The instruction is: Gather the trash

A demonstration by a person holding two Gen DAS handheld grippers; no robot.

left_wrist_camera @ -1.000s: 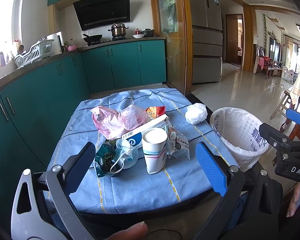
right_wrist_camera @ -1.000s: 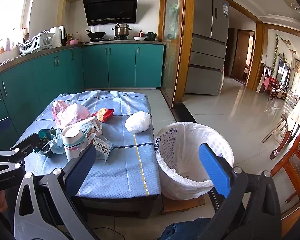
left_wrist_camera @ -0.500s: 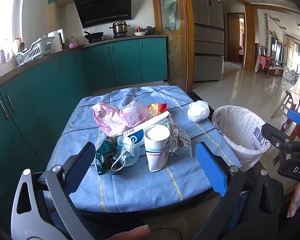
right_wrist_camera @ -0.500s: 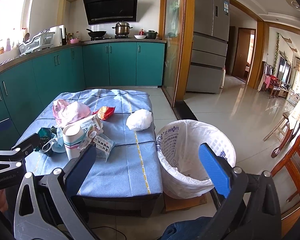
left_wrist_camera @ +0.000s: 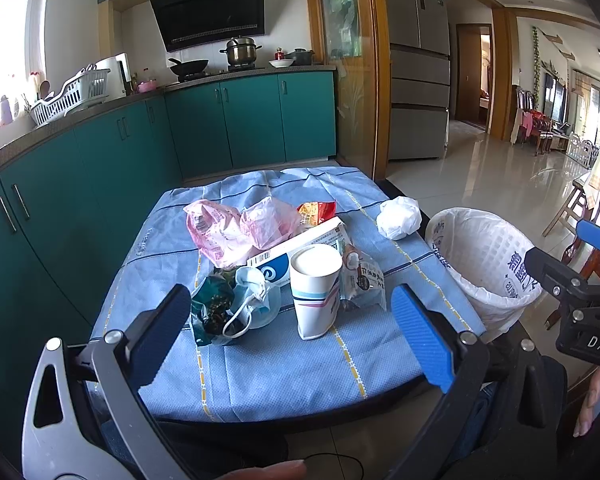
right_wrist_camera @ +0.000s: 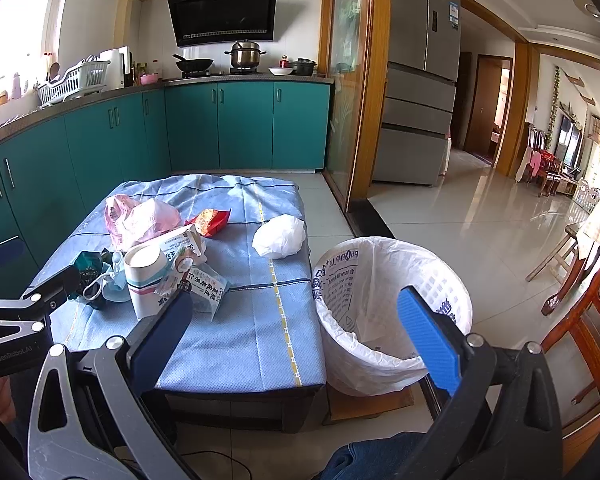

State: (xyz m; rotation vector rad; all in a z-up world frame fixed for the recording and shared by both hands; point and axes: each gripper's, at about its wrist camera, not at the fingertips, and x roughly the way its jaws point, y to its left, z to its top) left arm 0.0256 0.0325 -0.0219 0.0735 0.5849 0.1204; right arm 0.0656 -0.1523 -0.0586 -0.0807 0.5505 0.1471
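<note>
Trash lies on a low table under a blue cloth (left_wrist_camera: 284, 364): a white paper cup (left_wrist_camera: 315, 290), a long white carton (left_wrist_camera: 300, 250), pink plastic bags (left_wrist_camera: 236, 230), a red snack wrapper (left_wrist_camera: 318, 211), a face mask (left_wrist_camera: 250, 292), a green wrapper (left_wrist_camera: 212, 308) and a white crumpled bag (left_wrist_camera: 398, 216). A white bin with a liner (right_wrist_camera: 384, 304) stands at the table's right side. My left gripper (left_wrist_camera: 292, 332) is open, hovering short of the cup. My right gripper (right_wrist_camera: 296, 332) is open near the table's front right corner, beside the bin.
Teal kitchen cabinets (left_wrist_camera: 112, 160) run along the left and back. A glass door with a wooden frame (right_wrist_camera: 350, 92) and a grey fridge (right_wrist_camera: 418, 80) stand behind. Tiled floor (right_wrist_camera: 472, 240) opens to the right, with wooden chairs (right_wrist_camera: 580, 280) at the far right.
Both grippers have moved slightly forward toward the table; the cup and the bin appear a little larger. Nothing was picked up.
</note>
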